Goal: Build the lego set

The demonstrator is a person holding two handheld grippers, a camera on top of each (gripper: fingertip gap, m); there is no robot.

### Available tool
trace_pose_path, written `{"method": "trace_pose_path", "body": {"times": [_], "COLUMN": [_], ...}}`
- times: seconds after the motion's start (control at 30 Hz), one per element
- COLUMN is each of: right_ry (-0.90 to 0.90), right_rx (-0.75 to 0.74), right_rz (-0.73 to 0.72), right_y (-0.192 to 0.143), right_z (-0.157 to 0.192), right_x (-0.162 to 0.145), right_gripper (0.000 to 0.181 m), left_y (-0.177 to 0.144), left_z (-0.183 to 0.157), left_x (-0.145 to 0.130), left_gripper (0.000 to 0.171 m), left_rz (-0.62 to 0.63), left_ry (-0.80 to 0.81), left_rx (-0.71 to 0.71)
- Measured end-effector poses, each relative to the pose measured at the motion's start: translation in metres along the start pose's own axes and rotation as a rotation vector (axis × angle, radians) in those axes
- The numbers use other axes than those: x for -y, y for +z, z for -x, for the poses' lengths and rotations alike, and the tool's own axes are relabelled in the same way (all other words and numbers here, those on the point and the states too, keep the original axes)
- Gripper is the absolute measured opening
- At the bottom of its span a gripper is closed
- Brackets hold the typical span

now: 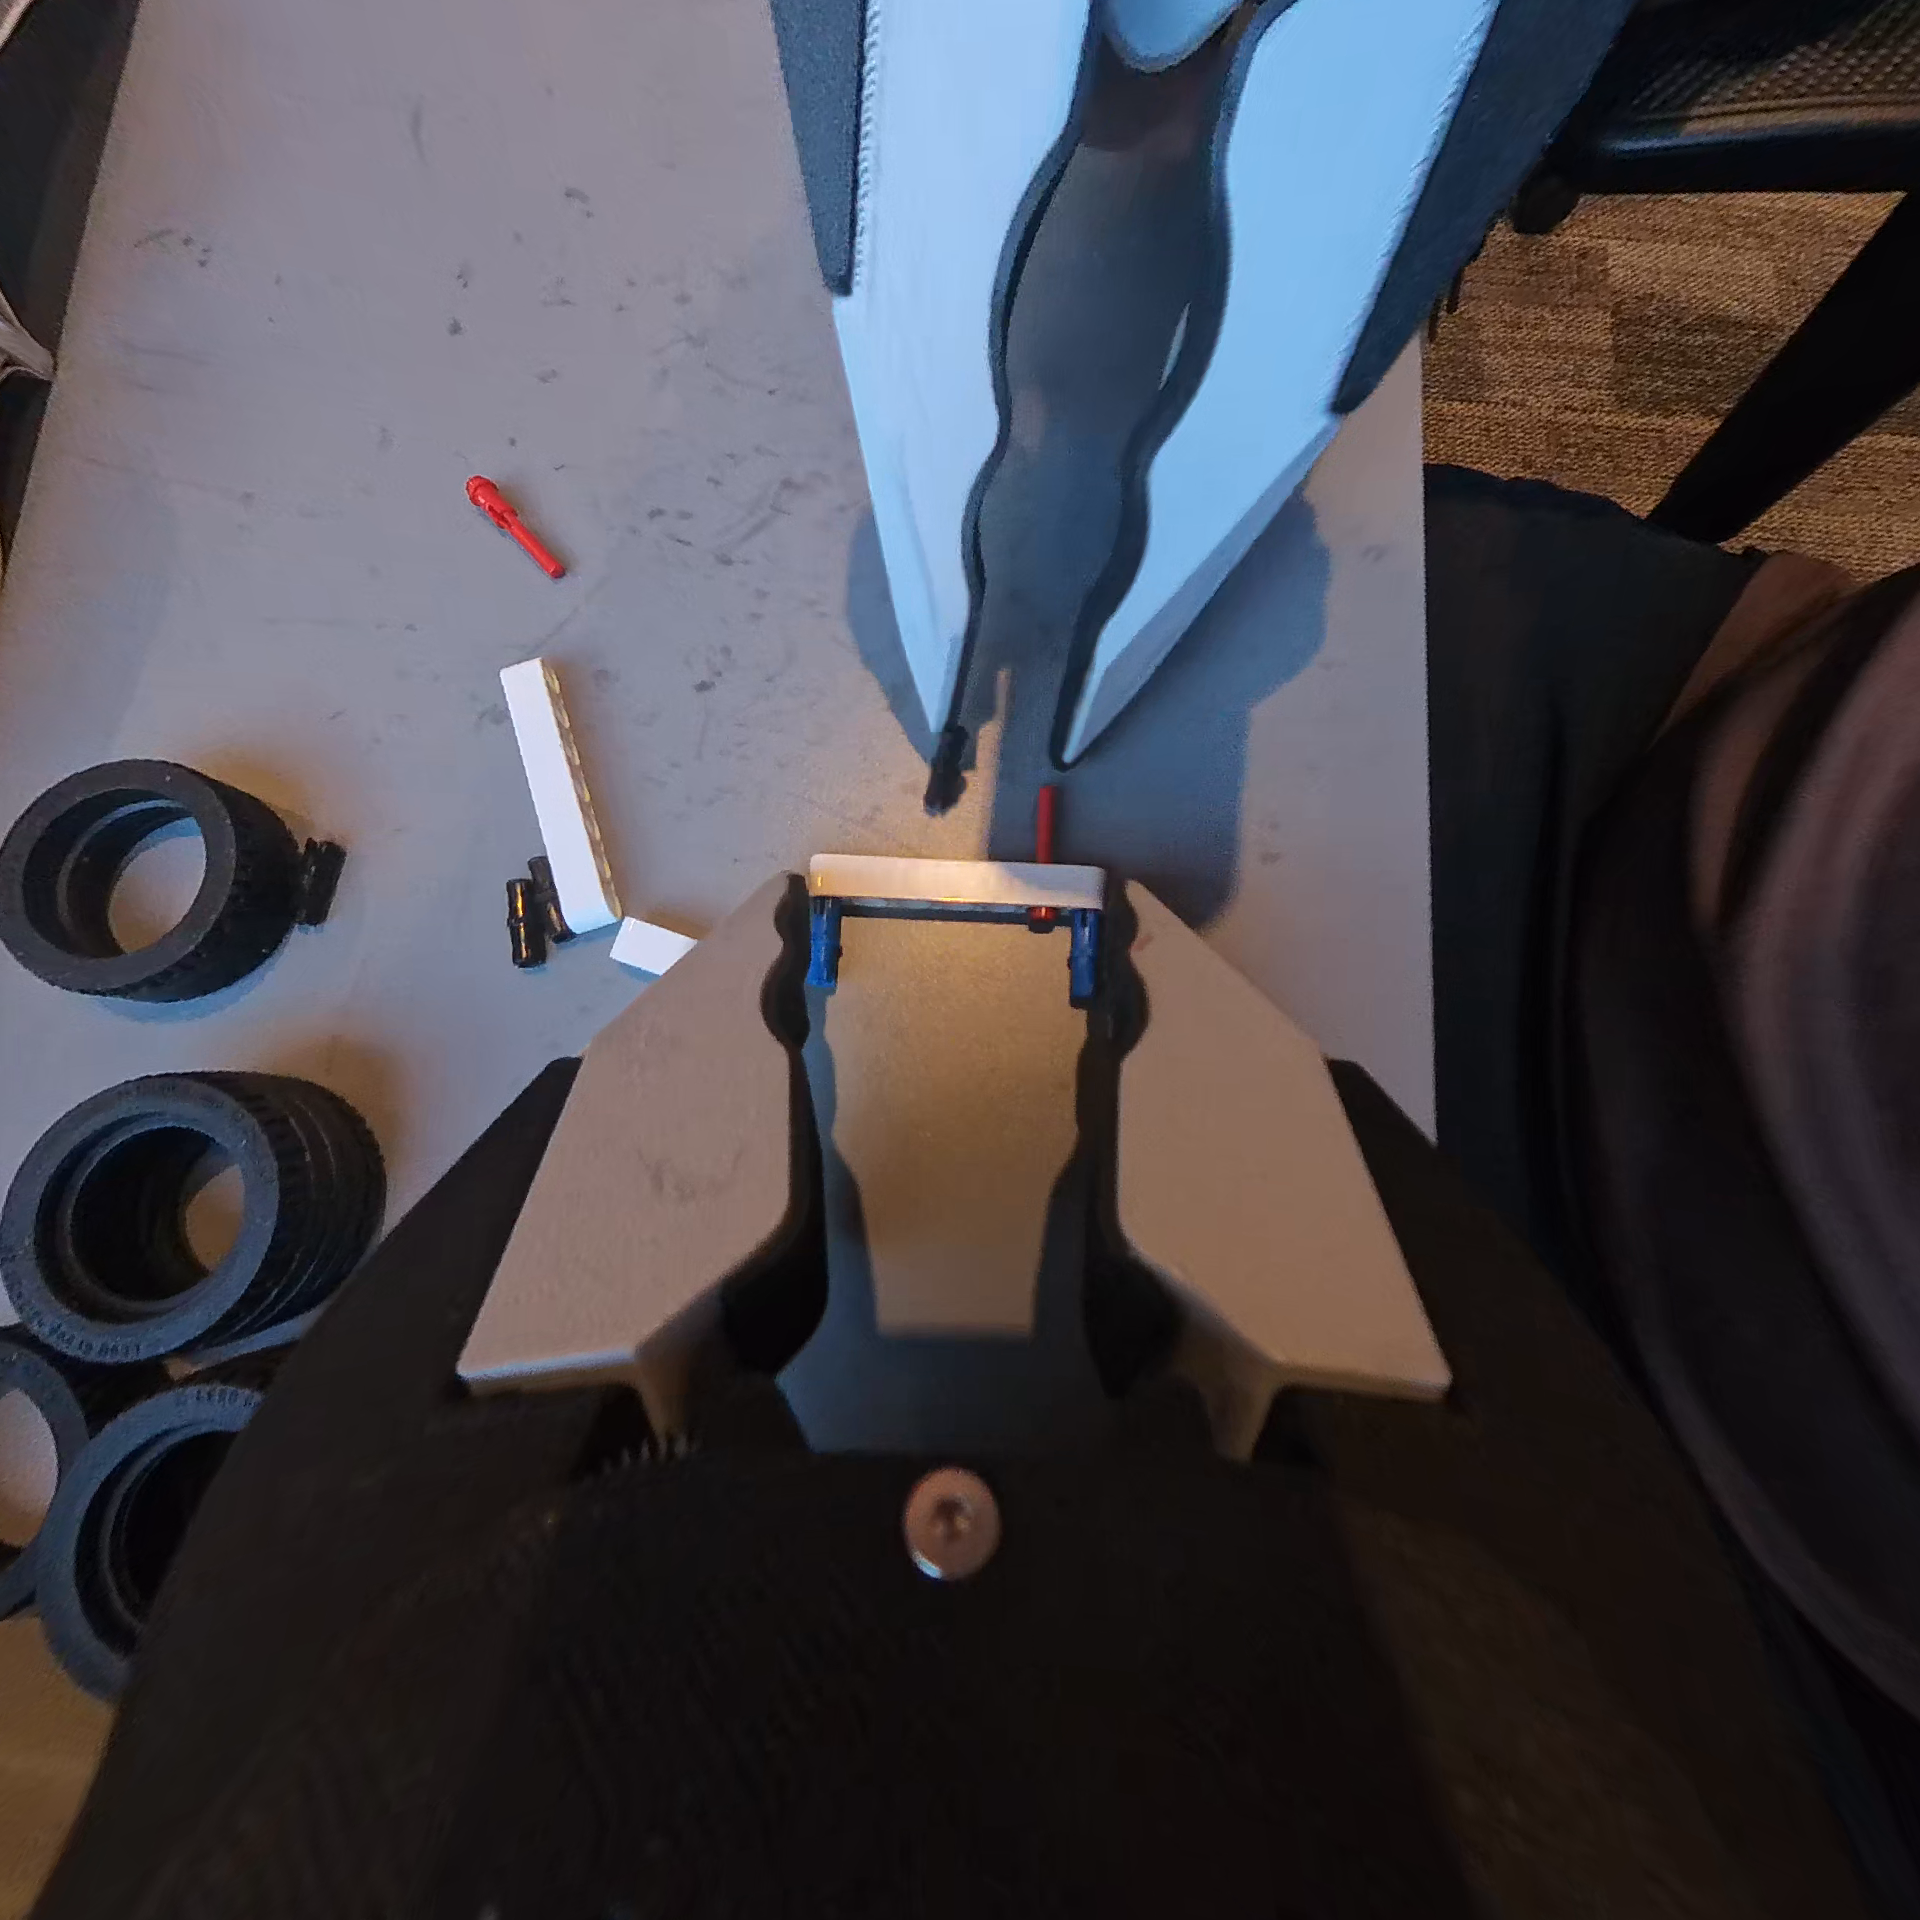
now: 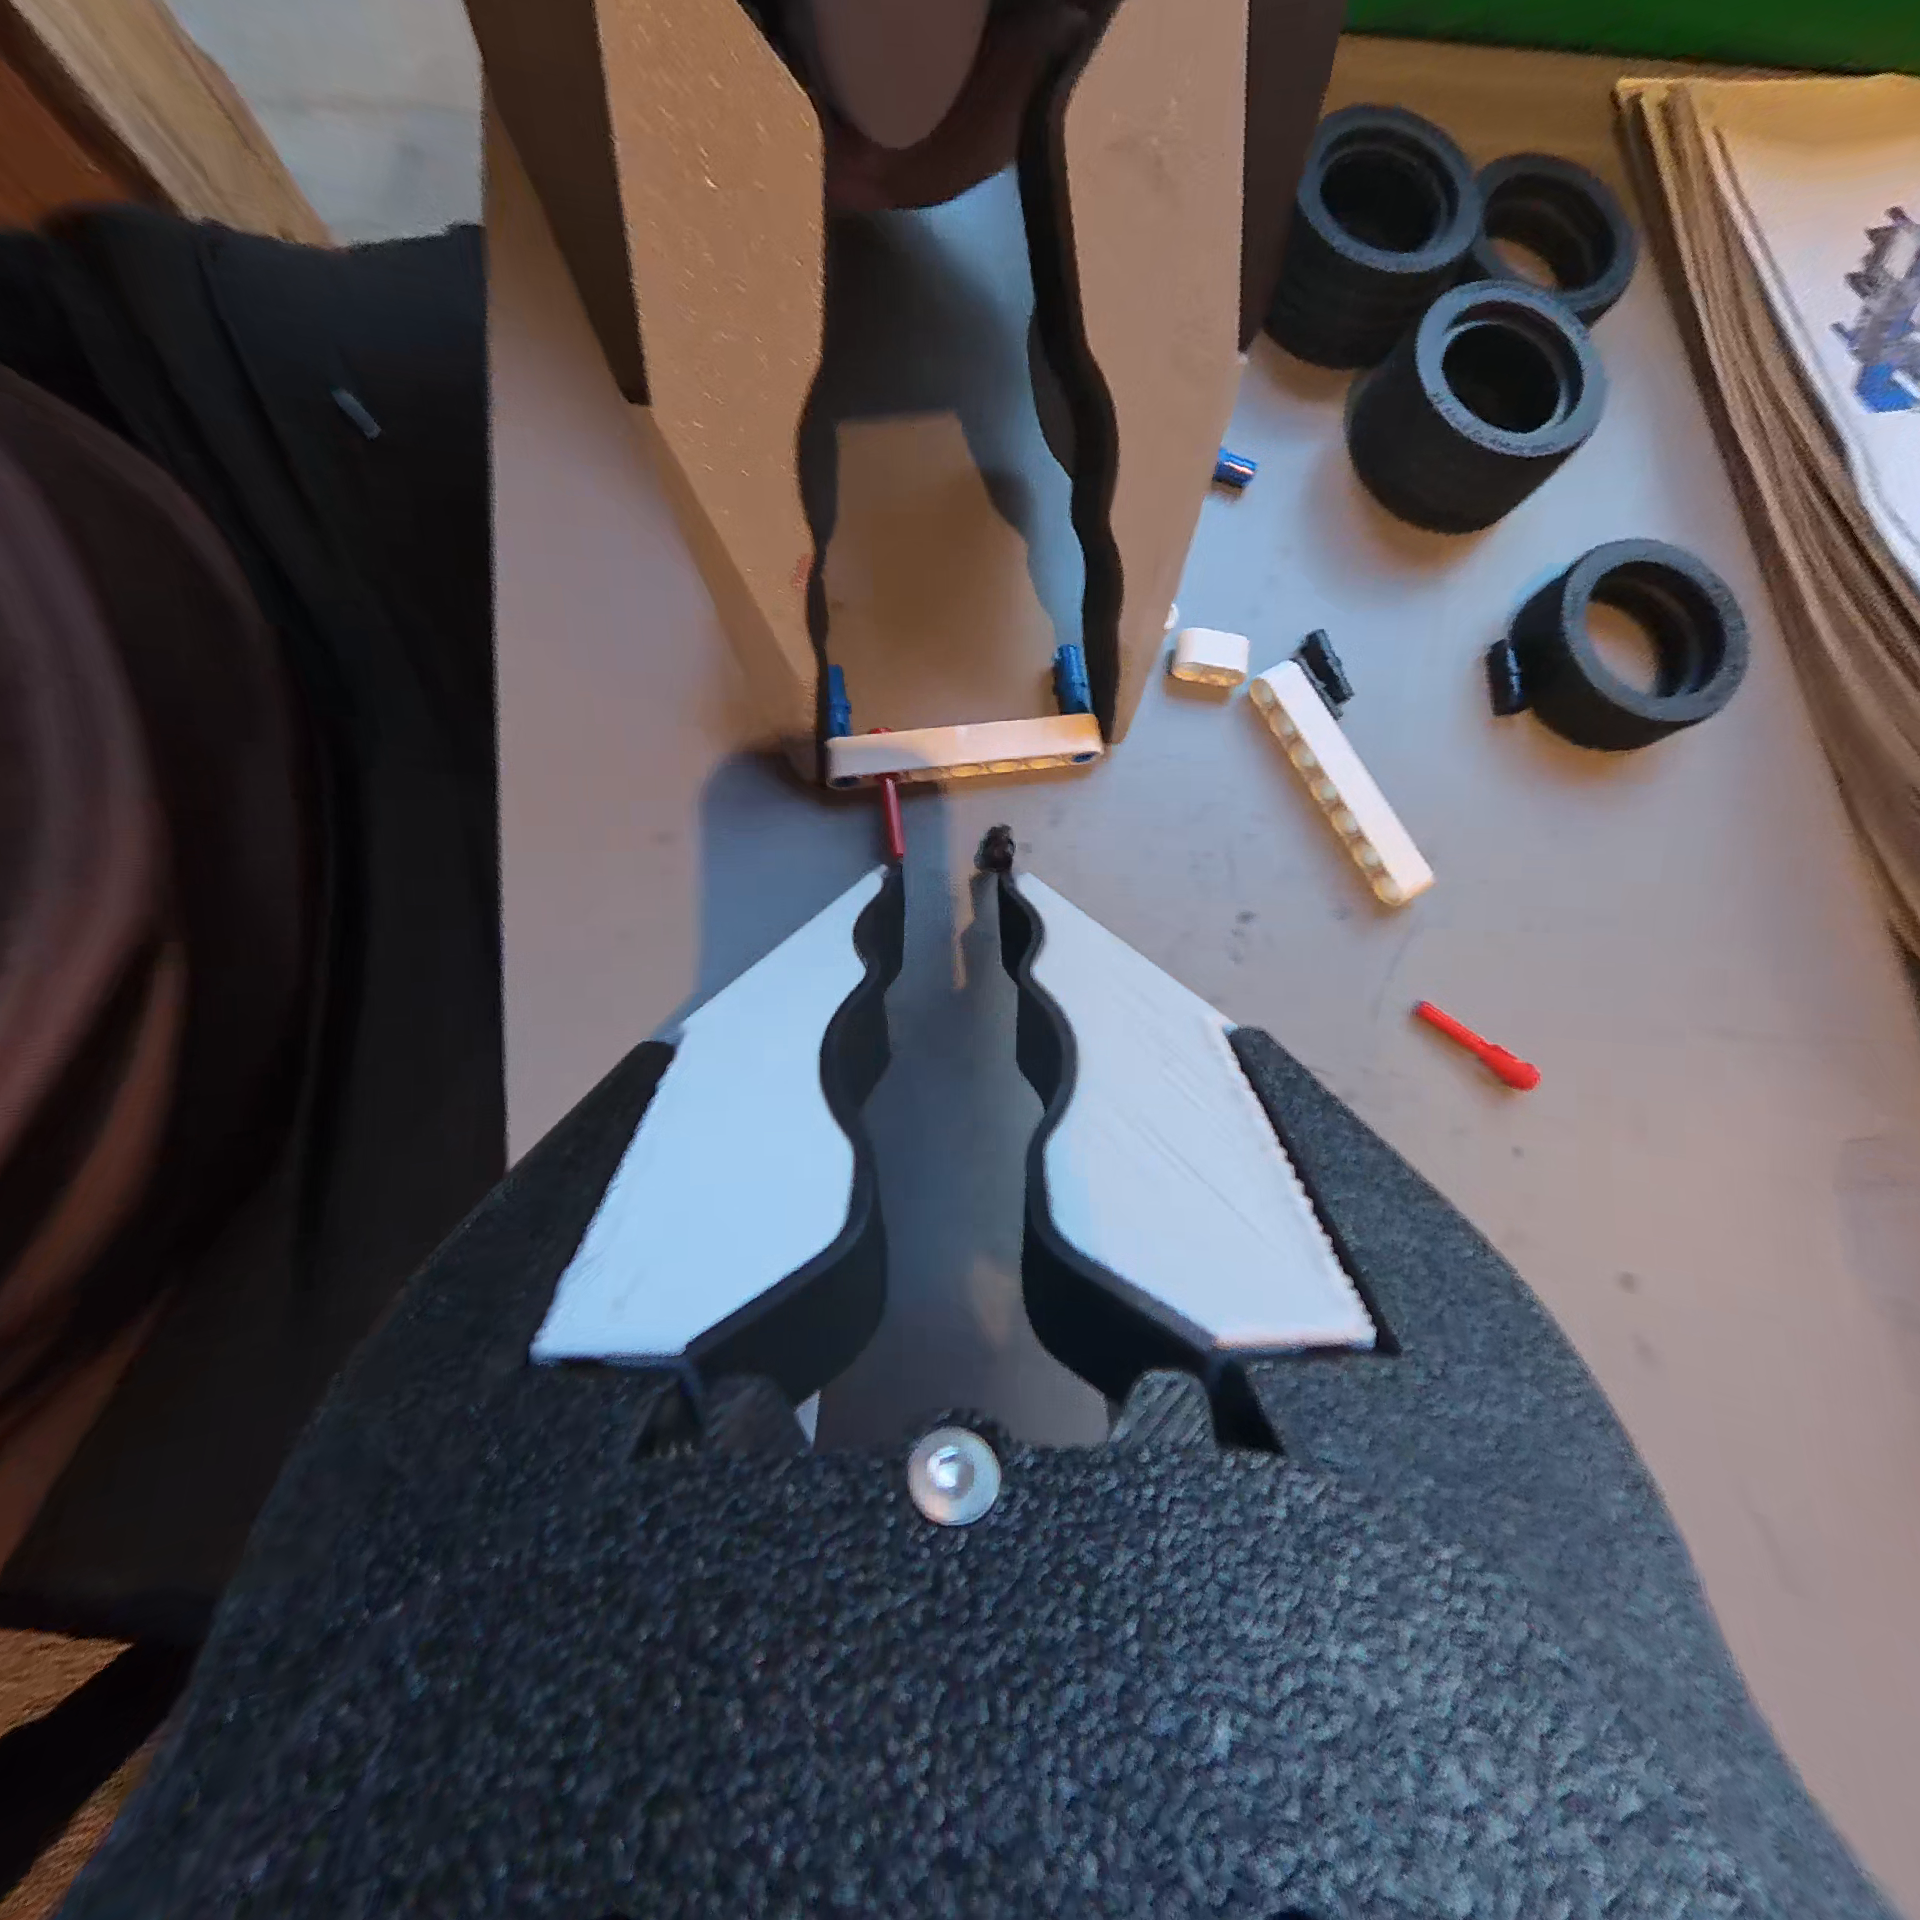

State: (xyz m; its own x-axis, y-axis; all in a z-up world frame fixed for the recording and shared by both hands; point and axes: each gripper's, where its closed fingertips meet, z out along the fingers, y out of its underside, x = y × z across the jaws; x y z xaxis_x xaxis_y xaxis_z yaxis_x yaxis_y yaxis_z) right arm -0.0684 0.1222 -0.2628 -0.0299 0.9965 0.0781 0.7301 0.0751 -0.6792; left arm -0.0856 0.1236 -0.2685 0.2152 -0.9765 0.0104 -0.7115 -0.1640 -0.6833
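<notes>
My left gripper (image 1: pixel 956 914) is shut on a white beam (image 1: pixel 956 881) and holds it crosswise by its ends, just above the grey table (image 1: pixel 312 312). A blue pin (image 1: pixel 823 940) sits in each end of the beam. A dark red axle (image 1: pixel 1044 821) pokes out of it towards my right gripper (image 1: pixel 1006 764). My right gripper (image 2: pixel 948 873) faces the beam (image 2: pixel 961 750) with its jaws a little apart. A small black pin (image 2: pixel 997 847) sits at the tip of one finger. I cannot tell whether it is gripped.
On the table lie a long white beam (image 2: pixel 1340 790), a short white beam (image 2: pixel 1210 655), a red axle pin (image 2: pixel 1475 1044), a loose blue pin (image 2: pixel 1236 468), black connectors (image 1: pixel 530 914) and black tyres (image 2: pixel 1475 405). An instruction booklet (image 2: pixel 1818 364) lies at the right. A person's dark clothing (image 1: pixel 1662 935) borders the table edge. The grippers are tip to tip, or close to it. The red axle pin (image 2: pixel 1475 1044) lies around 9 cm away from my left fingertips. It is also in sight in the left wrist view (image 1: pixel 516 526).
</notes>
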Motion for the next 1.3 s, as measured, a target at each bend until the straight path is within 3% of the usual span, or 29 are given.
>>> {"method": "trace_pose_path", "body": {"times": [0.63, 0.83, 1.0, 1.1, 1.3], "right_ry": [-0.019, -0.074, -0.095, -0.099, -0.021], "right_rx": [0.030, 0.031, 0.058, 0.075, 0.096], "right_rz": [0.009, -0.044, -0.034, -0.032, -0.048], "right_y": [-0.007, -0.011, -0.005, 0.000, -0.001], "right_z": [0.005, 0.002, 0.003, 0.007, 0.008], "right_x": [-0.009, -0.004, -0.006, -0.006, -0.008], "right_gripper": [0.009, 0.022, 0.018, 0.006, 0.005], "left_y": [0.000, -0.001, 0.000, 0.001, 0.001], "left_z": [0.000, 0.000, -0.001, -0.002, -0.004], "left_x": [0.000, 0.000, 0.000, 0.001, 0.002], "left_gripper": [0.054, 0.055, 0.054, 0.054, 0.054], "left_rz": [-0.003, -0.004, -0.001, -0.002, 0.000], "left_ry": [-0.002, -0.001, -0.002, -0.005, -0.006], "left_rx": [0.001, 0.001, 0.001, 0.004, 0.011]}}
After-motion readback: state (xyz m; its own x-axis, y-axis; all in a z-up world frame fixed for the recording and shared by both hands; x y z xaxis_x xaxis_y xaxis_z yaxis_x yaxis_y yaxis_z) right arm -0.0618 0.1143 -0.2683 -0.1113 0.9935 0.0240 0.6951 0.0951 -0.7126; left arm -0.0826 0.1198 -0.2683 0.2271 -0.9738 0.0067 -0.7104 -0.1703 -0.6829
